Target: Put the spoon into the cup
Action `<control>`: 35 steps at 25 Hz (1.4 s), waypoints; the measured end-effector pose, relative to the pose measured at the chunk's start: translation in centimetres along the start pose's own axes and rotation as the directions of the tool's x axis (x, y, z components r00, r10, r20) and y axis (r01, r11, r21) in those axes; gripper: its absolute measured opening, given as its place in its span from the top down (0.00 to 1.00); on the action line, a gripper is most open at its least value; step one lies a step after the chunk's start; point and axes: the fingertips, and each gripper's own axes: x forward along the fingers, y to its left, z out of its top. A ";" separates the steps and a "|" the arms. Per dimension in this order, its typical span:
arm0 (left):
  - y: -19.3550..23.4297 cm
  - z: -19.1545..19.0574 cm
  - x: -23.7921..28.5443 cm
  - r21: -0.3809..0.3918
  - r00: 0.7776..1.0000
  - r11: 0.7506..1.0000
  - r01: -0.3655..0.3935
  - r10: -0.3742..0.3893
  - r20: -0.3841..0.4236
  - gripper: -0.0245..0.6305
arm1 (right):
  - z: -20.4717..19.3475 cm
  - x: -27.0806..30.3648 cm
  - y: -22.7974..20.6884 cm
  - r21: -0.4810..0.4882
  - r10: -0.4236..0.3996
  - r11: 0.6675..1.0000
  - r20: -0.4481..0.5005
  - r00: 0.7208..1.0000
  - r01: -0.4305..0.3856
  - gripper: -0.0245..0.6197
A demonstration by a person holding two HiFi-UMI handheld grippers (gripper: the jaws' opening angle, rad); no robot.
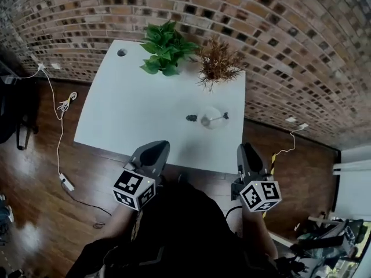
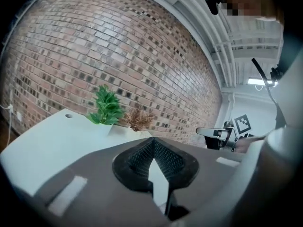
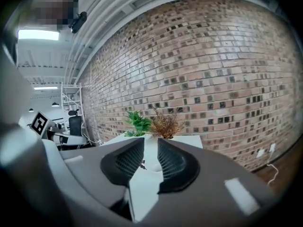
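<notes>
A white cup [image 1: 210,119] stands on the white table [image 1: 133,109], near its right side. The spoon [image 1: 220,117] rests in the cup, its handle sticking out over the rim to the right. Both grippers hang off the table's near edge, well short of the cup. My left gripper [image 1: 155,149] [image 2: 152,141] is shut with its tips touching and nothing between them. On the right, my right gripper [image 1: 246,150] [image 3: 150,141] is open, with an empty gap between its ribbed pads [image 3: 173,162].
A small dark object [image 1: 191,119] lies just left of the cup. A green plant [image 1: 165,50] and a dry brown plant [image 1: 217,62] stand at the table's far edge against the brick wall. Cables [image 1: 61,132] run across the wooden floor on the left.
</notes>
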 end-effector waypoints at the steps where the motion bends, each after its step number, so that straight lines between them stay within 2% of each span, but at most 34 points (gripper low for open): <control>1: -0.8 -0.2 -0.3 -0.001 1.000 1.000 0.020 -0.020 0.003 0.97 | 0.5 -1.2 0.0 -0.001 -0.024 1.000 0.005 1.000 0.024 0.82; 4: -2.8 -0.5 -1.0 0.029 0.998 0.998 0.055 -0.056 0.007 0.97 | 1.7 -4.8 -0.2 0.027 -0.063 0.998 0.050 0.997 0.062 0.88; 7: -4.7 -0.4 -1.9 0.062 0.997 0.996 0.070 -0.071 0.007 0.97 | 1.5 -7.7 0.5 0.066 -0.037 0.997 0.077 0.996 0.032 0.95; 12: -8.8 -1.1 -5.6 0.103 0.998 0.992 0.066 -0.068 0.011 0.97 | 0.1 -13.0 3.8 0.080 0.052 0.995 0.088 0.995 -0.059 0.95; 16: -12.9 -2.8 -9.1 0.125 0.999 0.991 0.043 -0.042 -0.009 0.97 | -1.2 -17.7 3.1 0.138 0.045 0.989 0.086 0.995 -0.057 0.95; 19: -15.3 -3.6 -12.5 0.161 0.999 0.987 0.019 -0.014 -0.033 0.97 | -2.8 -19.9 2.9 0.222 0.031 0.974 0.071 0.997 -0.046 0.95; 21: -15.5 -3.3 -14.9 0.174 1.000 0.985 -0.003 0.008 -0.027 0.97 | -3.3 -20.7 4.8 0.238 0.059 0.968 0.080 0.995 -0.076 0.95; 24: -14.7 -2.8 -18.9 0.169 1.000 0.985 -0.023 0.021 0.008 0.97 | -3.0 -22.2 9.1 0.194 0.093 0.975 0.101 0.991 -0.112 0.95; 29: -14.2 -2.1 -24.4 0.200 0.999 0.979 0.030 -0.037 0.032 0.97 | -2.6 -24.4 13.5 0.142 0.022 0.989 0.114 0.993 -0.038 0.95; 33: -12.4 -2.7 -30.0 0.235 0.994 0.966 0.107 -0.108 -0.006 0.97 | -3.0 -26.6 19.5 0.152 -0.021 0.988 0.135 0.991 0.000 0.95; 35: -10.4 -3.8 -33.0 0.220 0.993 0.969 0.114 -0.109 -0.034 0.97 | -3.7 -27.2 22.9 0.138 -0.018 0.990 0.135 0.991 -0.001 0.95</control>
